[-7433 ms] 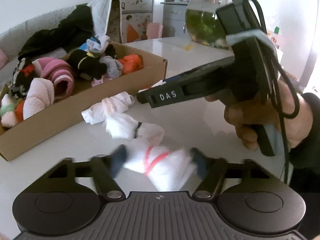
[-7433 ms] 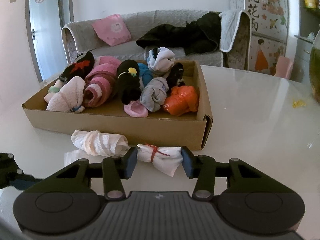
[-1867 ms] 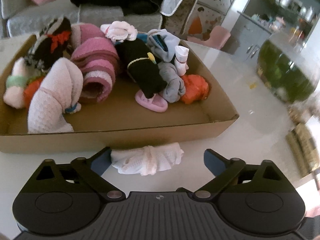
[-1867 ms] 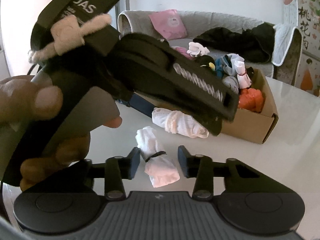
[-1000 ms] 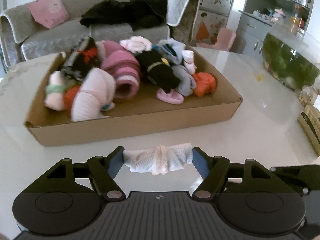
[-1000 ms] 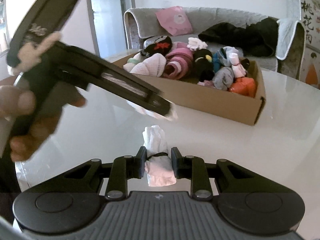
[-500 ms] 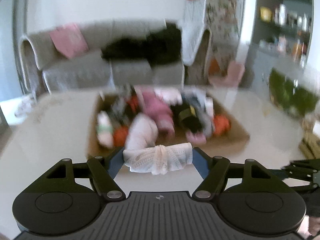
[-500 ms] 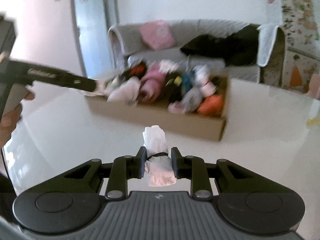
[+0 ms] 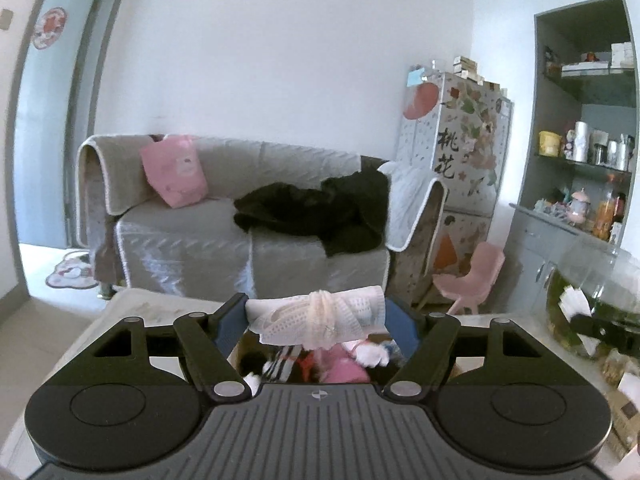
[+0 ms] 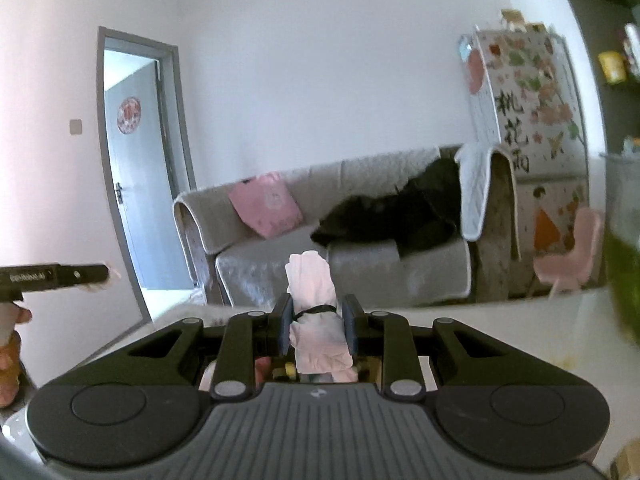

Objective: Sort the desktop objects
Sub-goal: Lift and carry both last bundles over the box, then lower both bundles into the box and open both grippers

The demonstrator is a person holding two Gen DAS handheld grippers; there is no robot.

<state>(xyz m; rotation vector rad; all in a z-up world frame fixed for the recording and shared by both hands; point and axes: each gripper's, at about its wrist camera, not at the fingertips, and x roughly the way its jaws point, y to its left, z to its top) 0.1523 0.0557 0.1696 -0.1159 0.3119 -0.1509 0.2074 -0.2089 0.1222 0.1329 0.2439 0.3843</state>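
Between each tool's pads, white sock bundle, another

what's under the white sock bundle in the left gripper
Under the white sock bundle, held in the left gripper, a slice of the cardboard box shows with pink, white and striped socks. The gripper's body hides the rest of the box.

White mesh sock roll crosswise aloft; white black-banded sock bundle upright, both above table.
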